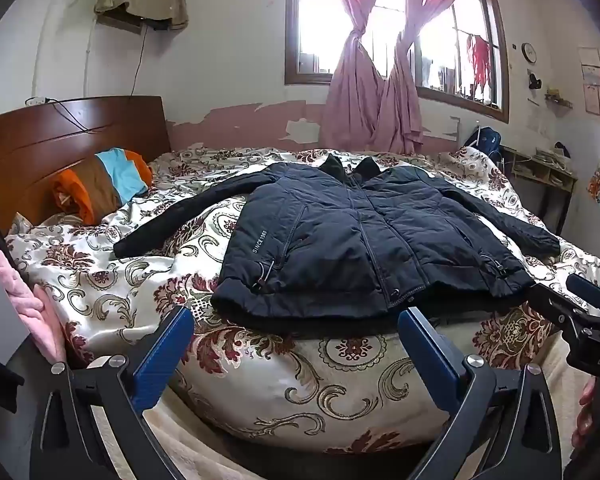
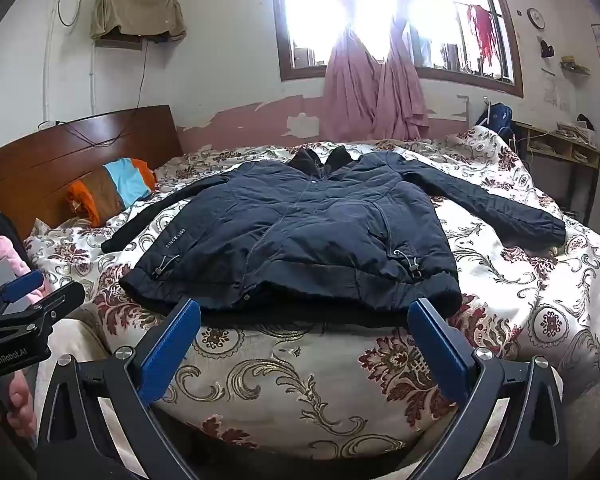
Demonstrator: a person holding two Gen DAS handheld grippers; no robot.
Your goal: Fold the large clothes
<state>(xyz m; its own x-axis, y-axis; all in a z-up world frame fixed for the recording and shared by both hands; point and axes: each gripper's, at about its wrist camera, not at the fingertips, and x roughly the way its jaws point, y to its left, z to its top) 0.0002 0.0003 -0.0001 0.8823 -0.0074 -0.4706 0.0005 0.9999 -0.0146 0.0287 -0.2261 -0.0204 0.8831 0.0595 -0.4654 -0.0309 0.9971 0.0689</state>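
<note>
A dark navy padded jacket (image 1: 352,240) lies flat, front up and zipped, on the bed, with both sleeves spread out and the collar toward the window. It also shows in the right wrist view (image 2: 300,236). My left gripper (image 1: 296,320) is open and empty, just short of the jacket's hem on its left half. My right gripper (image 2: 304,312) is open and empty, at the hem near the middle. The right gripper shows at the right edge of the left wrist view (image 1: 580,312); the left gripper shows at the left edge of the right wrist view (image 2: 28,300).
The bed has a floral cream and maroon quilt (image 1: 300,380). An orange, brown and blue pillow (image 1: 104,184) lies by the wooden headboard (image 1: 60,140). A pink fluffy cloth (image 1: 24,296) lies at the left. A desk (image 1: 540,172) stands at the right wall.
</note>
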